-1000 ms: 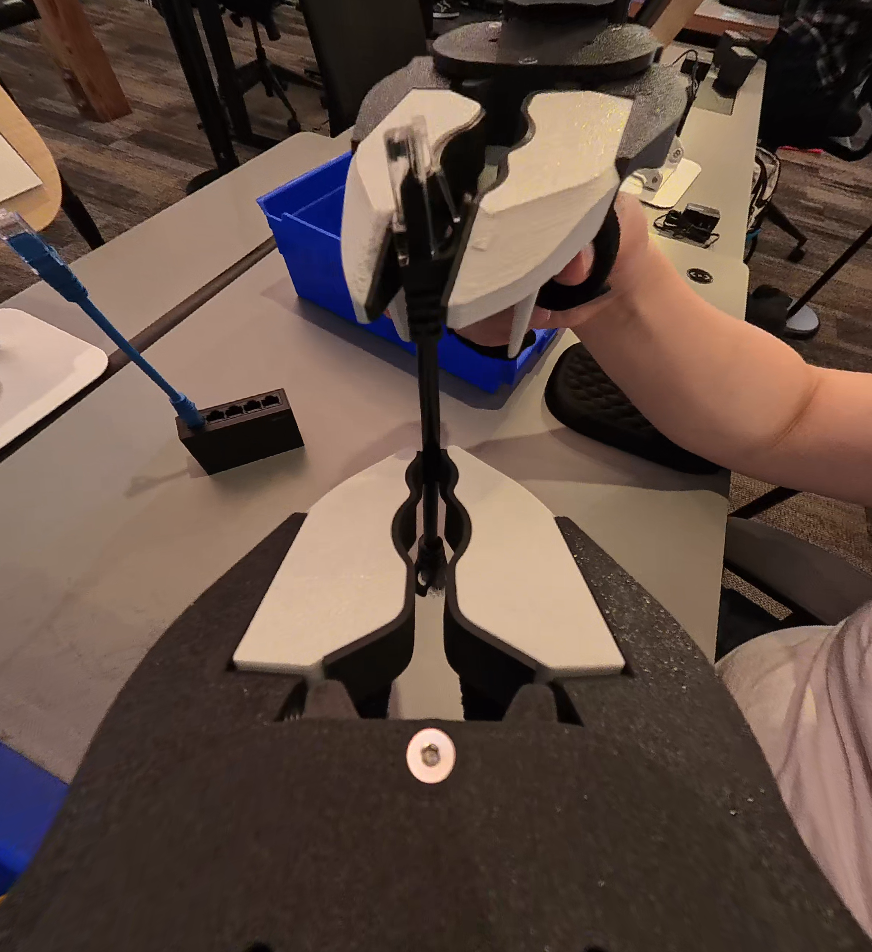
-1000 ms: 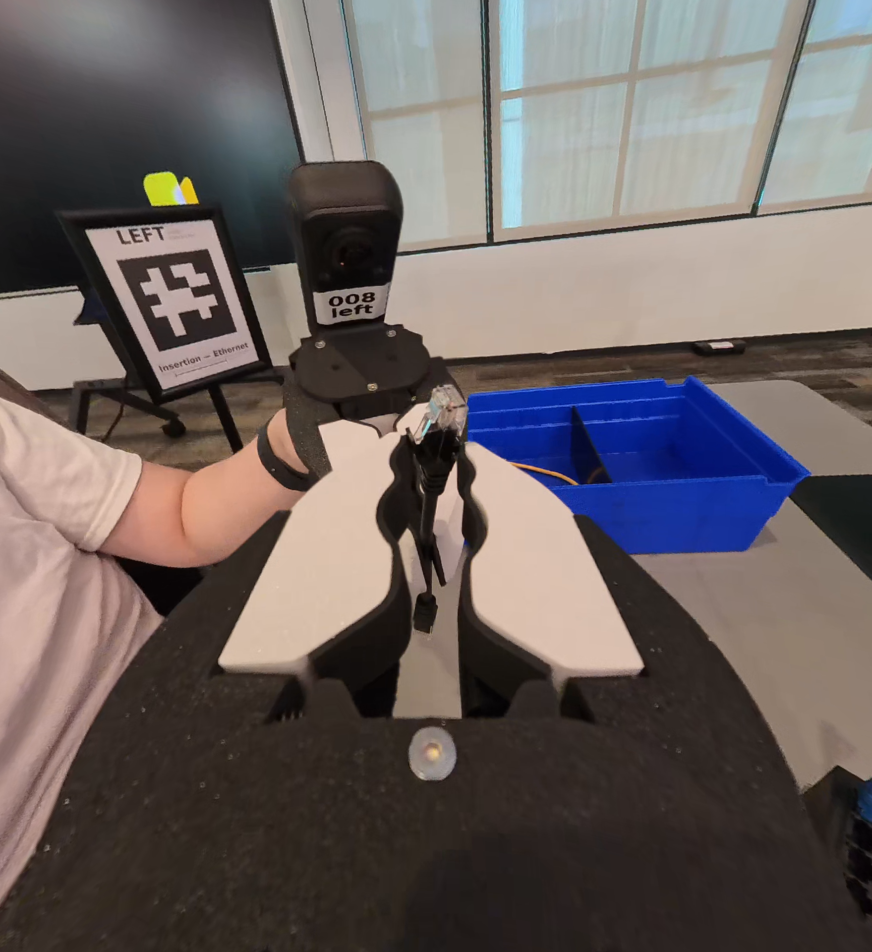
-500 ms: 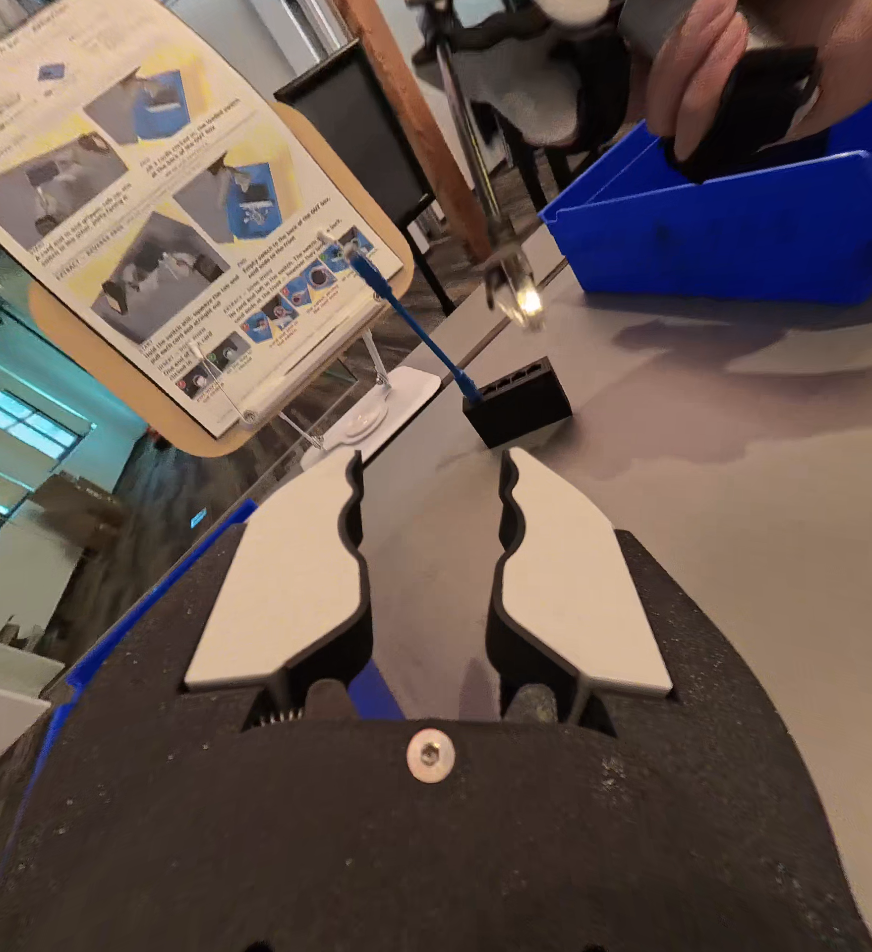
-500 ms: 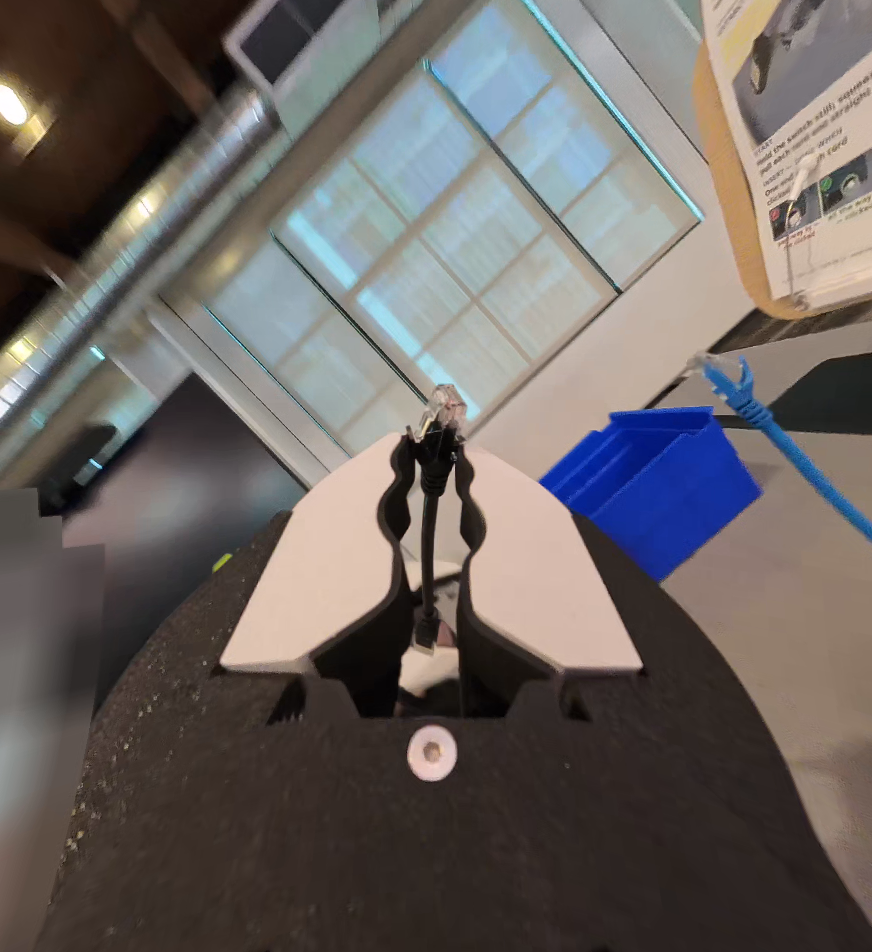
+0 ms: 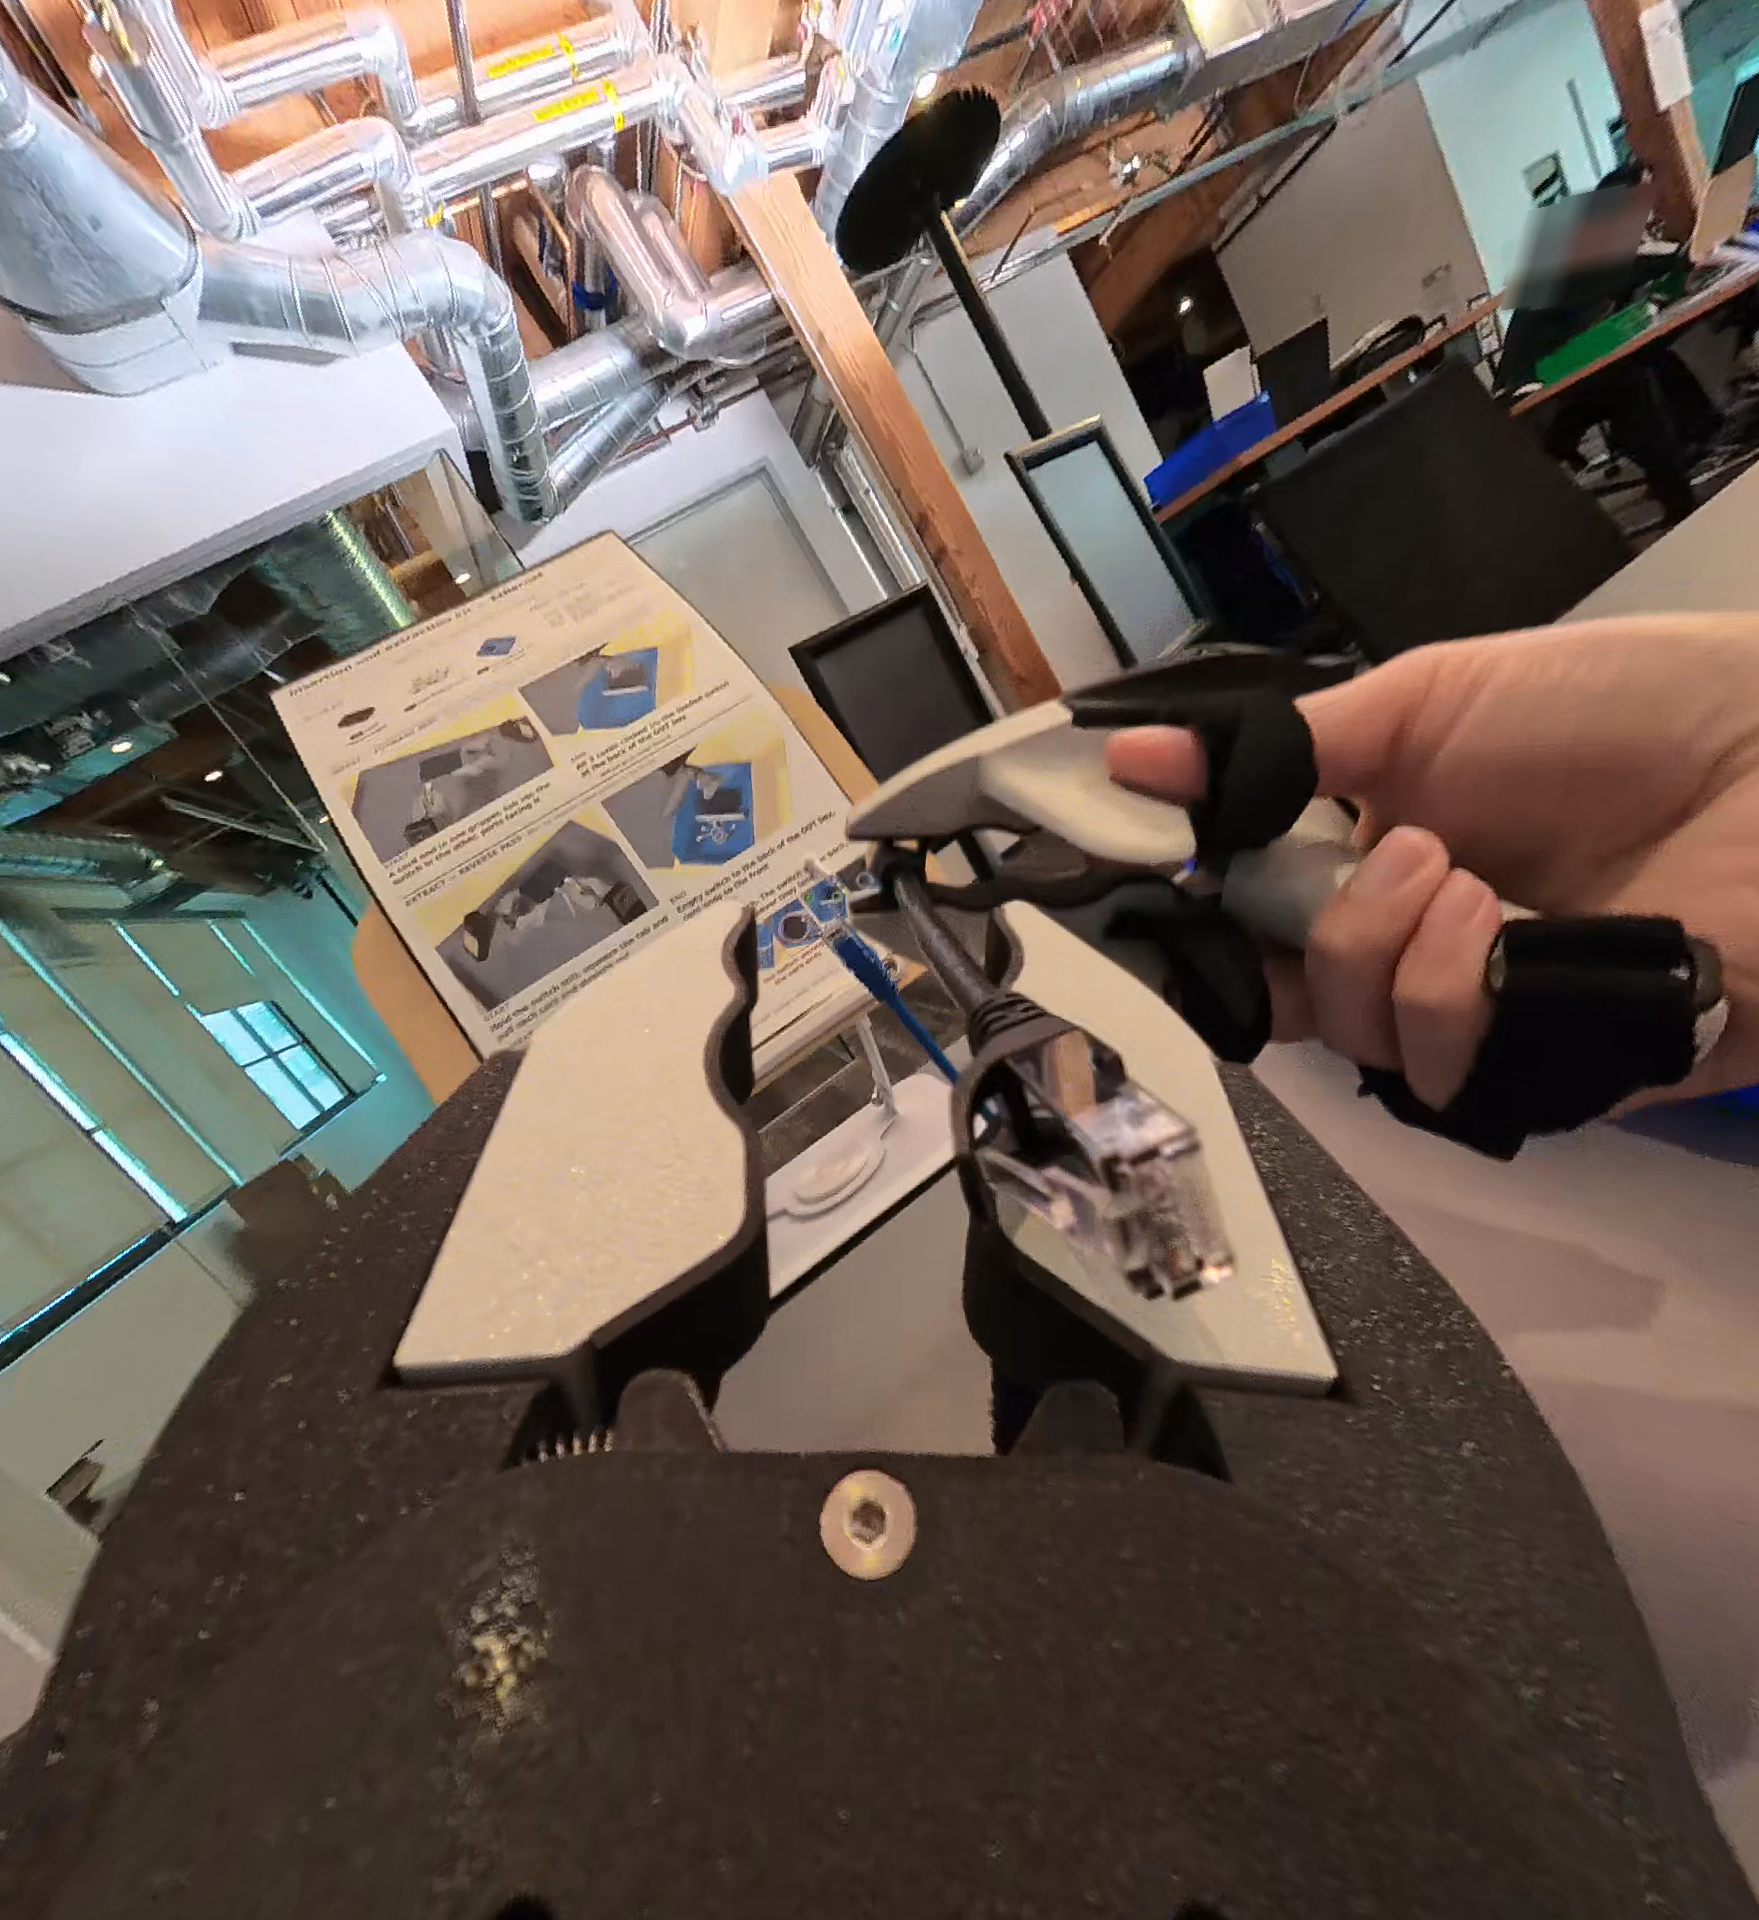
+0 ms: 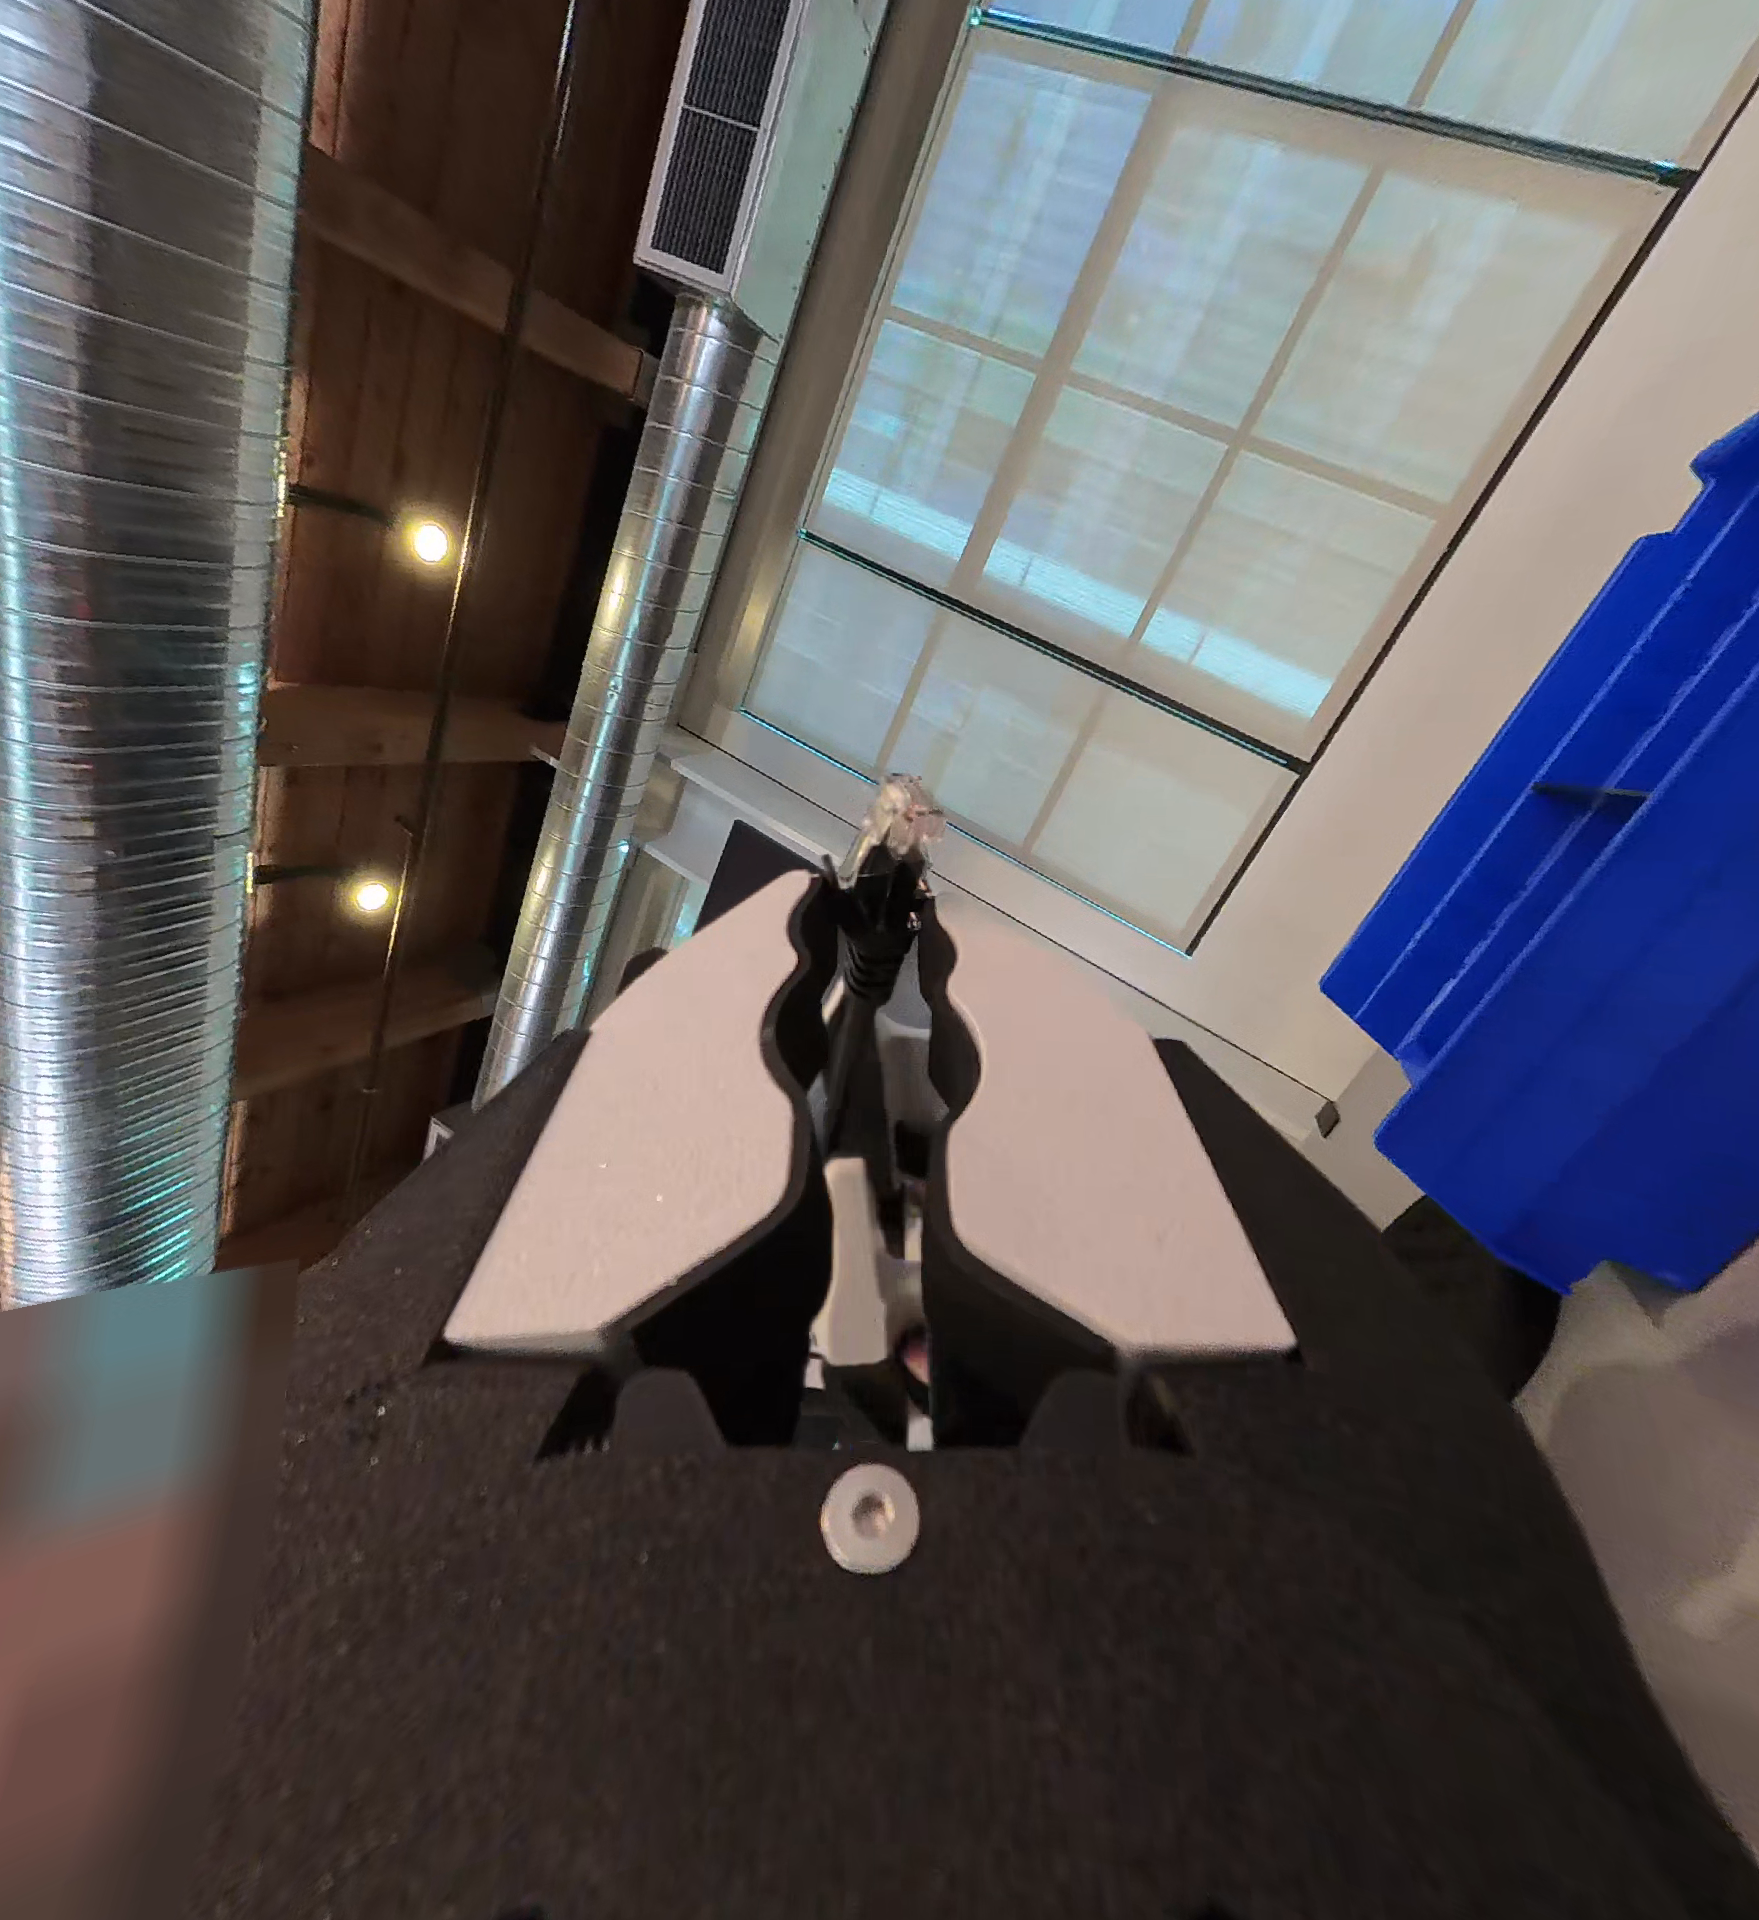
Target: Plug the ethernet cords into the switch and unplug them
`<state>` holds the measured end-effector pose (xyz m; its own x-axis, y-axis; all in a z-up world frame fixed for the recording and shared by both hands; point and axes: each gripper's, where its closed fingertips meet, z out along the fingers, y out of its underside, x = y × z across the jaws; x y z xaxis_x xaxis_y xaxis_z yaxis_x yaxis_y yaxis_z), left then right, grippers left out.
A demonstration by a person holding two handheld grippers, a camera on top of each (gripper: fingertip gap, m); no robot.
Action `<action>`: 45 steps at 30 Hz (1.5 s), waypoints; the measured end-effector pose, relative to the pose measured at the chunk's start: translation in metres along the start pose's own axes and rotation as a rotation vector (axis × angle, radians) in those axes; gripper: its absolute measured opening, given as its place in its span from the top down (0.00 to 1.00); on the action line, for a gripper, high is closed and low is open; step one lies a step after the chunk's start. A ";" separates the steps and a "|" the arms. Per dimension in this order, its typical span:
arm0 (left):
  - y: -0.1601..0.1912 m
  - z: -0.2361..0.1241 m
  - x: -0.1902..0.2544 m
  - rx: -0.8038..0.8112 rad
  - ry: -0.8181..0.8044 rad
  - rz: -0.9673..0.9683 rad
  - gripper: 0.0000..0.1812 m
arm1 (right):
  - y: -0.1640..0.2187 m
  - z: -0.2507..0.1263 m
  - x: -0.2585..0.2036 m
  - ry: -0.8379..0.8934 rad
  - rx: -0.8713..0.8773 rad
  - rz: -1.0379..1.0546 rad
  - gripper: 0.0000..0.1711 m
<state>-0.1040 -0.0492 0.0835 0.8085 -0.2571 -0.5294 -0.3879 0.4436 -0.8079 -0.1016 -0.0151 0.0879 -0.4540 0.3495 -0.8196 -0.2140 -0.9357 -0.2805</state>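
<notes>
We hold the black cord [image 6: 870, 971] clamped in our right gripper [image 6: 875, 914], its clear plug [image 5: 1129, 1184] dangling over our spread, empty left gripper [image 5: 870, 971]. The switch is out of view, probably below; next we must find a port.

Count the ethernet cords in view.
2: a black ethernet cord clamped in the right gripper, and a blue ethernet cord behind it. Others may be hidden.

Printed text on instruction sheet [image 5: 584, 821] (pictures too); wording withheld.
</notes>
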 end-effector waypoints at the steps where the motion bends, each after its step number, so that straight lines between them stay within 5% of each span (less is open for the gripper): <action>1: -0.003 0.001 0.001 0.008 0.007 -0.007 0.79 | 0.001 0.001 0.001 0.001 -0.006 0.001 0.92; 11: -0.004 0.007 0.004 -0.013 0.034 -0.040 0.85 | 0.013 0.006 0.002 0.020 -0.046 -0.015 0.92; 15: -0.006 0.007 0.003 -0.002 0.039 -0.049 0.97 | 0.016 0.007 0.002 0.027 -0.069 -0.030 0.92; 45: -0.029 -0.017 -0.017 0.045 0.059 -0.173 0.98 | 0.030 0.012 -0.017 -0.015 -0.294 -0.300 0.80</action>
<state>-0.1141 -0.0724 0.1118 0.8333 -0.3824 -0.3992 -0.2241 0.4265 -0.8763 -0.1109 -0.0489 0.0995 -0.4221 0.6070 -0.6733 -0.0834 -0.7656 -0.6379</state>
